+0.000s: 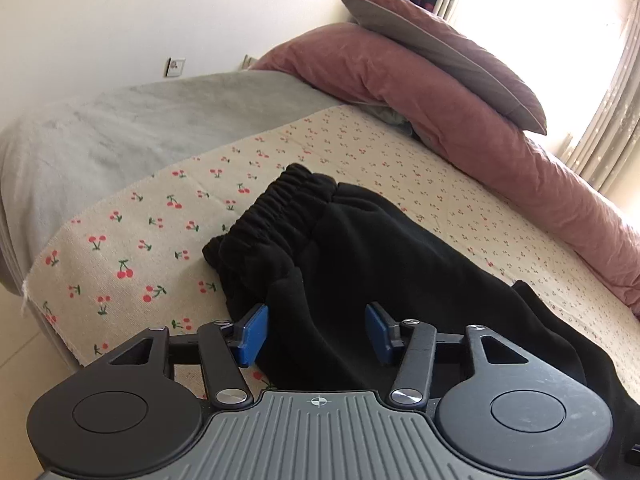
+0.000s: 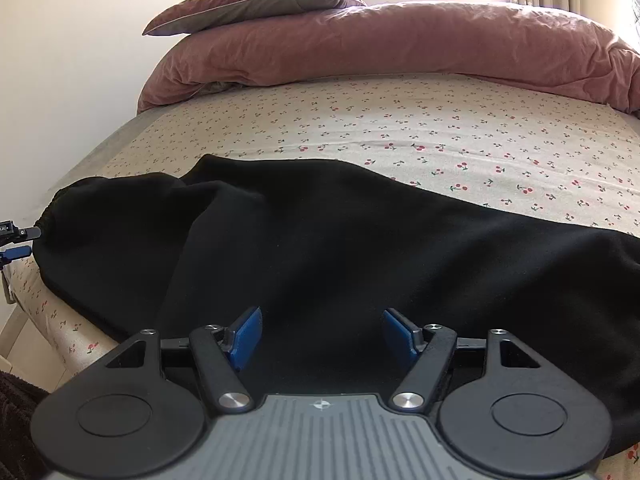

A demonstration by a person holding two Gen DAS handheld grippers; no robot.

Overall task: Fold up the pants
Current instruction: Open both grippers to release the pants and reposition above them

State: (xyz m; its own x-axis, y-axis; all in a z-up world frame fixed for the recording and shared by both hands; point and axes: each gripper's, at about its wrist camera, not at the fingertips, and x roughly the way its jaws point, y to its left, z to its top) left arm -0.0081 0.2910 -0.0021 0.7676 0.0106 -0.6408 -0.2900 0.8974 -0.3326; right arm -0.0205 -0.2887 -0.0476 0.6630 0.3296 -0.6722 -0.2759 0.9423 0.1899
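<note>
Black pants (image 1: 360,248) lying flat across the cherry-print sheet (image 1: 132,248) on the bed, both sets of jaws wide apart and empty.

Left gripper (image 1: 316,330) poised low over the waist end, blue pads (image 1: 253,334) spread either side of the dark fabric, elastic waistband (image 1: 276,208) bunched just ahead. Right gripper (image 2: 322,334) over the leg section (image 2: 360,248), jaws parted, cloth spread beneath and stretching away to both sides. Left gripper's tips (image 2: 18,242) peeking in at the far left edge by the waistband. Pink duvet (image 2: 380,48) heaped behind, pillow (image 2: 248,4) resting on top, bright window (image 1: 532,12) beyond.
</note>
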